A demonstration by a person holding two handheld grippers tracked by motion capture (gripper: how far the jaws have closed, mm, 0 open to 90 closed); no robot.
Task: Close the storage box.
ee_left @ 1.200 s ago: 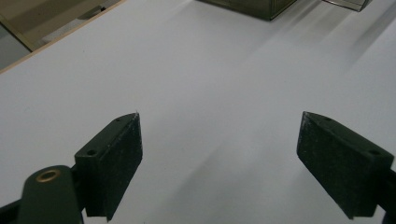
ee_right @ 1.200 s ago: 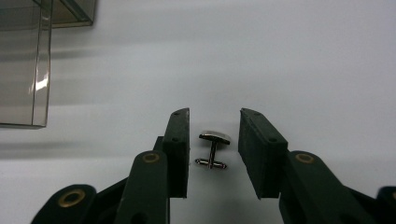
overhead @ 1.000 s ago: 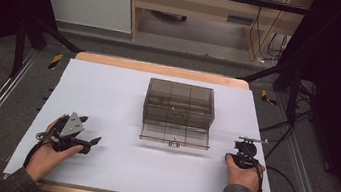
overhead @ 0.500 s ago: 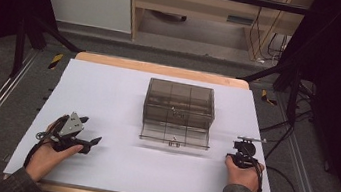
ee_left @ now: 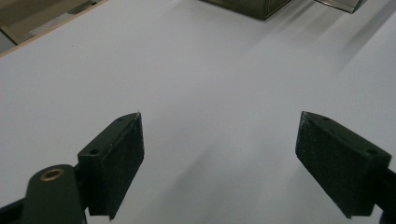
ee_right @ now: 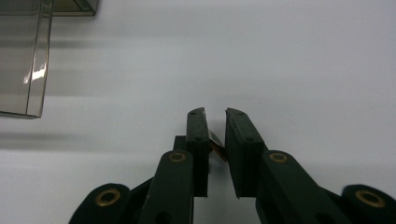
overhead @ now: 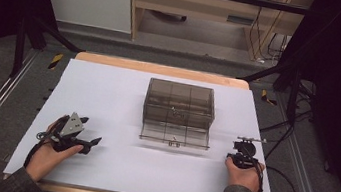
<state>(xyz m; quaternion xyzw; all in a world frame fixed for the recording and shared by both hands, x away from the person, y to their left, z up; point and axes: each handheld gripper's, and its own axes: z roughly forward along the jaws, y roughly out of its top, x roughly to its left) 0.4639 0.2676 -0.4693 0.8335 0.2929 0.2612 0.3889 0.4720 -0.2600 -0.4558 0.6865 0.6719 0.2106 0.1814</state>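
Observation:
A smoky clear plastic box (overhead: 180,105) with inner compartments stands at the middle of the white table sheet (overhead: 108,92), its front flap (overhead: 174,136) lying open on the sheet. My left gripper (overhead: 92,130) rests at the front left, pointing toward the box, open wide with bare sheet between its pads (ee_left: 219,154). My right gripper (overhead: 246,146) sits at the front right, beside the flap's corner (ee_right: 23,56). Its jaws have just been closing and stand with a narrow gap (ee_right: 215,116), nothing between them.
The box's near corner (ee_left: 252,7) shows far ahead of the left gripper. Wooden table edge (overhead: 162,68) runs along the back. Cables (overhead: 277,182) trail off the right side. Cabinets (overhead: 191,8) stand behind the table.

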